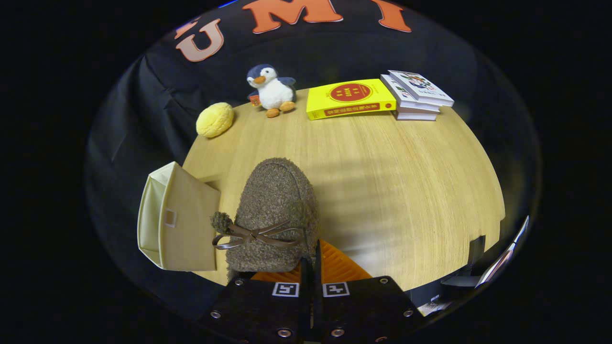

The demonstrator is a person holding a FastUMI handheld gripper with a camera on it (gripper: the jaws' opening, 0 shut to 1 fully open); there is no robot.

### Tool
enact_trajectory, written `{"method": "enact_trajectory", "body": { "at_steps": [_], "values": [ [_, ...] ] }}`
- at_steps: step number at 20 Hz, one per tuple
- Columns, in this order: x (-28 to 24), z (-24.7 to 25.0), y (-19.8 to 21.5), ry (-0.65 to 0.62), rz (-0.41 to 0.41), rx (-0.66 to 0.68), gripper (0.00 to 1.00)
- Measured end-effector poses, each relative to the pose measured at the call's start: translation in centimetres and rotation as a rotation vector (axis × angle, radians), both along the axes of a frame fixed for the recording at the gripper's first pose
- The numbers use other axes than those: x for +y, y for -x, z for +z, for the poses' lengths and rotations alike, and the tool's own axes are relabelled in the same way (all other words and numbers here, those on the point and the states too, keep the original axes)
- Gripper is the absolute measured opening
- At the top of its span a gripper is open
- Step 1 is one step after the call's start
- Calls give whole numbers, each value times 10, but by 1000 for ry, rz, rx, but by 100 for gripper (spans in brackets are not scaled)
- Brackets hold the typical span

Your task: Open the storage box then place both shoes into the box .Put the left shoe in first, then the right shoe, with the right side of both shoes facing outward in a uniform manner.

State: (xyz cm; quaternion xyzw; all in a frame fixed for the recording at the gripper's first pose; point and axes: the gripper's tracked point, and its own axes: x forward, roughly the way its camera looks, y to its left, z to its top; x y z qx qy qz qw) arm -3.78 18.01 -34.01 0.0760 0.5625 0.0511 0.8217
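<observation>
A brown fuzzy shoe with a bow and a small pom-pom hangs just ahead of my fingers, toe pointing away from me. My gripper is shut on the shoe's rear rim, the fingers almost touching with the rim pinched between them. The cream fabric storage box stands on the wooden table right beside the shoe, to its left. A flap of the box is raised; I cannot see into it from here.
At the far side of the table are a penguin plush, a round yellow plush, a yellow book and a stack of books. The table's edge curves close on the right.
</observation>
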Motion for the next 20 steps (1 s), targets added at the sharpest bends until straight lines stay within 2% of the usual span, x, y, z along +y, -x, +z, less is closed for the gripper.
{"method": "enact_trajectory", "body": {
  "at_steps": [9,15,20],
  "values": [
    [153,65,-22,-82,166,-43,4],
    [239,78,-28,-114,252,-46,4],
    [274,57,-29,-72,271,-28,4]
  ]
}}
